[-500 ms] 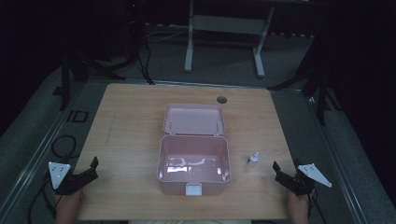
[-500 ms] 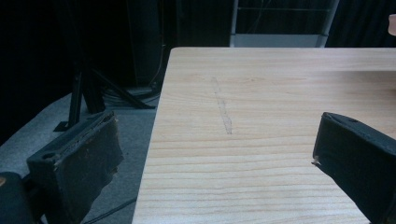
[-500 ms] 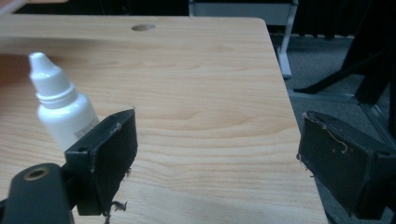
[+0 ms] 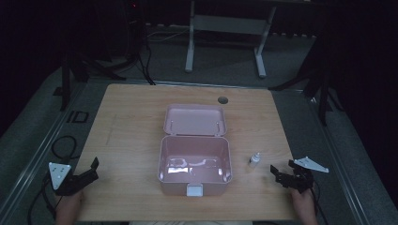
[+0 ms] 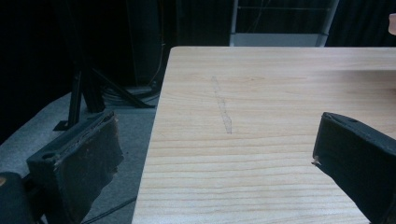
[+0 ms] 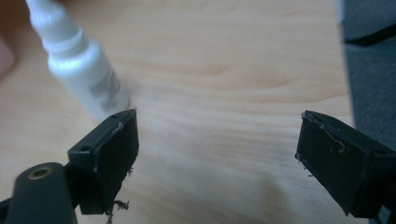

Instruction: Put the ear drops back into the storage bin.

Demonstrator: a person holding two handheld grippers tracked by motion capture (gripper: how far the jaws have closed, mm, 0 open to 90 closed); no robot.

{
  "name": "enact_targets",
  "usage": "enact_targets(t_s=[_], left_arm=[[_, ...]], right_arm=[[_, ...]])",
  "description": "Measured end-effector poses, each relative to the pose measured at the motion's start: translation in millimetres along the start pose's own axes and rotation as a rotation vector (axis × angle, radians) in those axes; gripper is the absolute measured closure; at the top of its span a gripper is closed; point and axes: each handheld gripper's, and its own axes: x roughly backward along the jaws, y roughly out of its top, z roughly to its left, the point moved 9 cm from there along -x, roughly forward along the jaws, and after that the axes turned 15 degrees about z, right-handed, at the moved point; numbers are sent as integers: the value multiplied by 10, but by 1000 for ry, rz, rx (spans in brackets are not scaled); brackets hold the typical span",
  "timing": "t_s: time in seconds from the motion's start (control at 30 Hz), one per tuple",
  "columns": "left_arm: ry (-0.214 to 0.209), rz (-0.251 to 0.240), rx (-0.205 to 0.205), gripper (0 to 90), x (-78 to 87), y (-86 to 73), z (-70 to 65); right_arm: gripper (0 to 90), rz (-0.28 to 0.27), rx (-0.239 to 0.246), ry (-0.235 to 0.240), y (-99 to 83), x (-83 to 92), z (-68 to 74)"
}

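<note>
A pink plastic box [image 4: 164, 159] stands open in the middle of the wooden table, its lid [image 4: 195, 121] laid back behind it. A small white dropper bottle [image 4: 254, 160] stands upright just right of the box. My right gripper [image 4: 278, 174] rests near the table's front right, open and empty, a short way right of the bottle. In the right gripper view the bottle [image 6: 84, 70] looks tilted, just beyond the tip of the left jaw and outside the gap of the gripper [image 6: 217, 121]. My left gripper [image 4: 94, 169] sits open at the front left corner, with bare wood between its jaws [image 5: 217, 130].
A round cable hole [image 4: 222, 100] lies in the tabletop behind the lid. The table's left edge [image 5: 156, 121] runs between the left jaws, with grey floor and dark stand legs beyond. A sliver of the pink box [image 5: 392, 23] peeks in at the far right.
</note>
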Motion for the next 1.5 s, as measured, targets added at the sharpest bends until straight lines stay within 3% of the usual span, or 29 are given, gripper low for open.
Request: enact_targets(t_s=[0.13, 0.37, 0.4, 0.43, 0.47, 0.57, 0.63, 0.67, 0.73, 0.77, 0.93, 1.03, 1.2, 1.37, 1.5], left_arm=[[2, 1, 0, 14, 0, 0, 0], [2, 2, 0, 14, -2, -1, 0], [2, 2, 0, 14, -2, -1, 0], [2, 2, 0, 14, -2, -1, 0], [2, 2, -1, 14, -2, -1, 0], [2, 3, -1, 14, -2, -1, -1], [1, 2, -1, 14, -2, -1, 0], [1, 2, -1, 14, -2, -1, 0], [2, 2, -1, 14, -3, -1, -1], [2, 3, -1, 14, -3, -1, -2], [1, 4, -2, 14, -4, -1, -2], [1, 4, -2, 14, -4, -1, -2], [1, 4, -2, 14, -4, -1, -3], [0, 4, -2, 14, -4, -1, -3], [-1, 4, -2, 14, -4, -1, -3]], right_arm=[[129, 177, 102, 21, -25, -40, 71], [132, 448, 251, 47, -62, 68, 228], [132, 448, 251, 47, -62, 68, 228], [132, 498, 276, 49, -94, 84, 250], [133, 620, 355, 55, -190, 119, 290], [135, 739, 416, 63, -276, 162, 306], [136, 790, 437, 63, -301, 181, 294], [136, 790, 437, 63, -301, 181, 294], [134, 851, 471, 82, -315, 225, 289], [134, 860, 500, 95, -314, 237, 293], [144, 914, 540, 134, -269, 287, 316], [146, 927, 564, 133, -232, 294, 324], [133, 941, 611, 176, -76, 270, 385], [139, 988, 676, 135, 47, 193, 344], [134, 1016, 719, 179, 106, 140, 410]])
